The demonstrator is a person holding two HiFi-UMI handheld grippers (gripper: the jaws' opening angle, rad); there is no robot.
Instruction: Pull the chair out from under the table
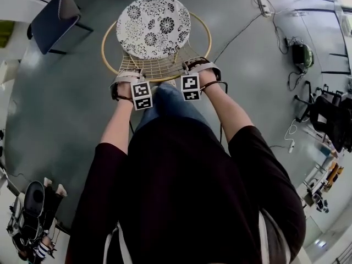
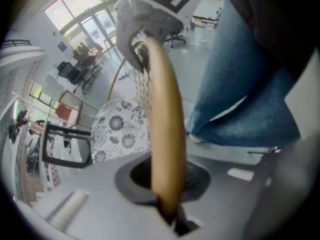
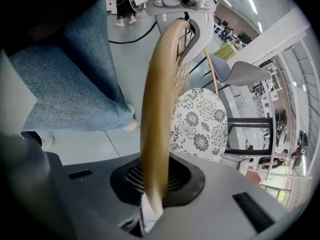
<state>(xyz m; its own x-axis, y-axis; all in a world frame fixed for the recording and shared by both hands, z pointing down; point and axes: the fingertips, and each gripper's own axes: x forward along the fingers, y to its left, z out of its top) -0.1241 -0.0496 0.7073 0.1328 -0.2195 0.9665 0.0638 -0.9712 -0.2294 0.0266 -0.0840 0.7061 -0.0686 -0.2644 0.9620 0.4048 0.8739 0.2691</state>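
The round wire chair [image 1: 154, 67] with a black-and-white flowered cushion [image 1: 153, 26] stands on the grey floor [image 1: 66, 103] straight ahead of the person, with no table in view. The left gripper [image 1: 126, 80] and right gripper [image 1: 198, 66] are both clamped on the near arc of its tan hoop rim [image 3: 156, 109], side by side. The seat lies beyond them, so the pull likely runs back toward the person's legs [image 1: 165, 100], shared evenly.

A white power strip [image 1: 265, 5] lies on the grey floor [image 1: 66, 109]; far left of it stands a dark blue chair [image 1: 52, 12].
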